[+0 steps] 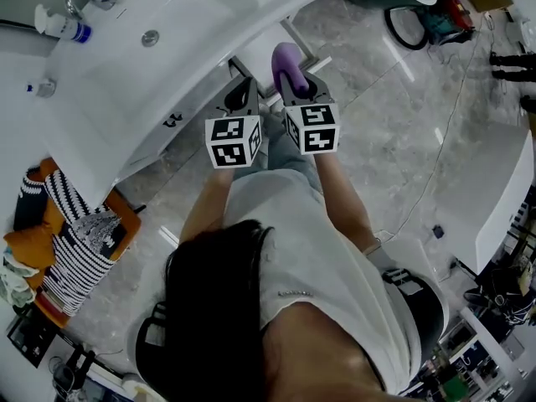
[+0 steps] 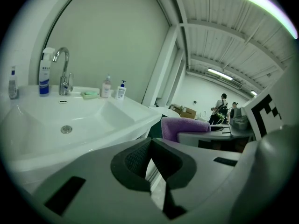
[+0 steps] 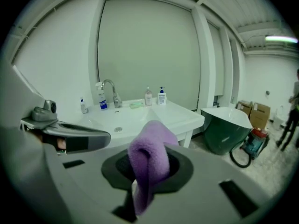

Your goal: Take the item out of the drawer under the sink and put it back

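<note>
Purple cloth (image 3: 150, 148) pinched in right gripper (image 3: 145, 171), folded end sticking up past its tips. Left gripper (image 2: 150, 158) clenched, empty, near sink (image 2: 70, 120).

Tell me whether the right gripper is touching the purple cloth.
Touching. The right gripper is clamped on the purple cloth: the right gripper view shows the folded cloth pinched between its two jaws.

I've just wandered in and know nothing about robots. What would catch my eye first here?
The fluffy purple cloth, pinched in the right gripper in front of the person, stands out against the pale room. Just ahead lies the big white ceramic sink, with a chrome tap at its back edge. The left gripper alongside is shut and holds nothing.
</note>
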The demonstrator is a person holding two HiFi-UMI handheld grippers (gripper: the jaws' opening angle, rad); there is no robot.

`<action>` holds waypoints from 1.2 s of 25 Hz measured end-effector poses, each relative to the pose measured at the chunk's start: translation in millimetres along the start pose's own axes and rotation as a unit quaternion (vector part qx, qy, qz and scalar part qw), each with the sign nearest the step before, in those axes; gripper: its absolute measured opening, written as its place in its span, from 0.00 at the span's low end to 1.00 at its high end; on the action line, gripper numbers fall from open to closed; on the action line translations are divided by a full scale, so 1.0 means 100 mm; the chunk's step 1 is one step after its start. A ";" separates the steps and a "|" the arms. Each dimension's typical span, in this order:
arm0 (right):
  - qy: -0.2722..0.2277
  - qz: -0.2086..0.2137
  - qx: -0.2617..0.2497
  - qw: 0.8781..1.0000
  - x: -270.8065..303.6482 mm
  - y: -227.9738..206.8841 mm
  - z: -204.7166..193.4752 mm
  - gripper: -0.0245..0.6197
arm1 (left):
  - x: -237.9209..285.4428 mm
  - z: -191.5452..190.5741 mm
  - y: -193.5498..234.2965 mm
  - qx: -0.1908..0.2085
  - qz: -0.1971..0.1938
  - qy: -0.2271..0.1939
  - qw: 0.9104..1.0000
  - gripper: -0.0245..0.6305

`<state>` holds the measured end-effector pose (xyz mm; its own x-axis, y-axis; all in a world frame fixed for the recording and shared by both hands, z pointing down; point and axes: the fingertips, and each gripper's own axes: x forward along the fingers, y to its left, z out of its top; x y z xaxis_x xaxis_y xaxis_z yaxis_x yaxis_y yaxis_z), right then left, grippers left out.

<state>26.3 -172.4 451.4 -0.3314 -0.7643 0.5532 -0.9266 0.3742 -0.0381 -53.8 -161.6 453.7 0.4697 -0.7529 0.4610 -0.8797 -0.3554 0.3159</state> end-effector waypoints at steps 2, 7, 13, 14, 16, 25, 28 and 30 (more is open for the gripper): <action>0.002 0.002 0.003 1.000 0.07 -0.08 0.00 0.12 | 0.09 -0.03 0.00 -0.004 0.002 0.006 1.000 0.04; 0.024 0.018 0.005 1.000 0.32 -0.23 -0.08 0.12 | 0.33 -0.10 0.04 -0.026 0.013 0.020 0.999 0.04; 0.062 0.036 0.008 0.997 0.67 -0.39 -0.26 0.12 | 0.61 -0.21 0.11 -0.030 0.030 0.046 0.998 0.04; 0.067 0.038 0.009 0.997 0.74 -0.41 -0.30 0.12 | 0.66 -0.23 0.13 -0.033 0.032 0.049 0.998 0.04; 0.078 0.043 0.009 0.996 0.88 -0.46 -0.36 0.12 | 0.75 -0.29 0.17 -0.037 0.037 0.057 0.997 0.04; 0.128 0.069 0.008 0.989 1.45 -0.64 -0.76 0.12 | 1.21 -0.64 0.31 -0.065 0.057 0.084 0.993 0.04; 0.135 0.079 0.008 0.988 1.71 -0.68 -0.93 0.12 | 1.37 -0.79 0.38 -0.072 0.063 0.089 0.991 0.04; 0.143 0.085 0.003 0.986 1.88 -0.70 -1.06 0.12 | 1.48 -0.90 0.43 -0.078 0.068 0.093 0.990 0.04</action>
<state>47.9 -286.4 645.8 -0.4197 -0.5103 0.7506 -0.8630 0.4806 -0.1558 -15.9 -238.6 609.6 0.3656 -0.6684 0.6477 -0.9206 -0.1572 0.3574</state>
